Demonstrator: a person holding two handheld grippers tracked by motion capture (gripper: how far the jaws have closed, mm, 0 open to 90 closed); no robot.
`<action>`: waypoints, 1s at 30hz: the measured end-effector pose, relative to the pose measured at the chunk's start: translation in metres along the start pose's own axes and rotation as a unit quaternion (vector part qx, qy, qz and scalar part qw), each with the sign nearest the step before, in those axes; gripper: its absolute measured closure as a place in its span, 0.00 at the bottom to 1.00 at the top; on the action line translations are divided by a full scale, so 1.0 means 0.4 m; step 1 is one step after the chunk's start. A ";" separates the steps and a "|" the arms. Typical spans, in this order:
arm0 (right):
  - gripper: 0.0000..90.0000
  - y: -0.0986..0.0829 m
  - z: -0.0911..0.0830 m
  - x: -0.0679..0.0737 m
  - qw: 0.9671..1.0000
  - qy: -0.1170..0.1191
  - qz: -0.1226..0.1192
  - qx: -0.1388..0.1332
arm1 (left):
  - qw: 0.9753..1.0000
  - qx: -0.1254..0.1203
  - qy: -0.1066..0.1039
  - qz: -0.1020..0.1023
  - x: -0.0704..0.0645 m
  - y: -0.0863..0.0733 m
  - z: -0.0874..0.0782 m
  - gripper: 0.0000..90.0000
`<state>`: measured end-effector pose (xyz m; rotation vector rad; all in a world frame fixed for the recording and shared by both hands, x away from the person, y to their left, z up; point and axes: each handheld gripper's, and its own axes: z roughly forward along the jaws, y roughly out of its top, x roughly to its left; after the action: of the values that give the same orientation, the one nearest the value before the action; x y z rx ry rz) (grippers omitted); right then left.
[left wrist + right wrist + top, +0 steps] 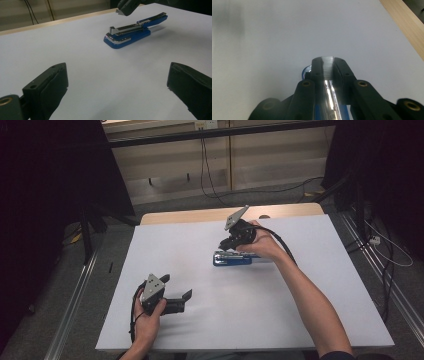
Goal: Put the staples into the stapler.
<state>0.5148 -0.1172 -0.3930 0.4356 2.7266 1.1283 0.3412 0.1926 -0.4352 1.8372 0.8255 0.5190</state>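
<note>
A blue stapler lies open on the white counter just right of centre, its base flat and its chrome magazine exposed. The right gripper hangs directly over the stapler's left end, jaws pinched narrow on a strip of staples. At about eight o'clock from the stapler and well apart from it, the left gripper rests near the counter's front edge, jaws spread wide and holding nothing.
</note>
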 end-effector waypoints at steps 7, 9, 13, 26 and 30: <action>0.89 -0.001 0.014 -0.004 1.000 0.012 0.002 0.011 | 1.000 0.001 -0.001 0.001 0.000 0.000 0.000 0.04; 0.89 -0.004 0.017 -0.006 1.000 0.014 0.000 0.013 | 1.000 0.002 0.000 0.001 0.000 0.000 -0.001 0.04; 0.89 -0.007 0.023 -0.007 1.000 0.016 -0.004 0.020 | 1.000 0.002 -0.001 0.002 0.001 0.000 0.000 0.04; 0.88 -0.008 0.048 -0.009 0.999 0.011 -0.028 0.038 | 1.000 0.003 -0.002 0.001 0.002 0.000 -0.001 0.04; 0.88 -0.012 0.051 -0.014 0.999 0.014 -0.031 0.039 | 1.000 0.006 -0.003 0.002 0.003 -0.001 0.001 0.04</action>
<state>0.5244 -0.1086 -0.4104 0.3460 2.7946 1.0238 0.3420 0.1933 -0.4357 1.8498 0.8227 0.5124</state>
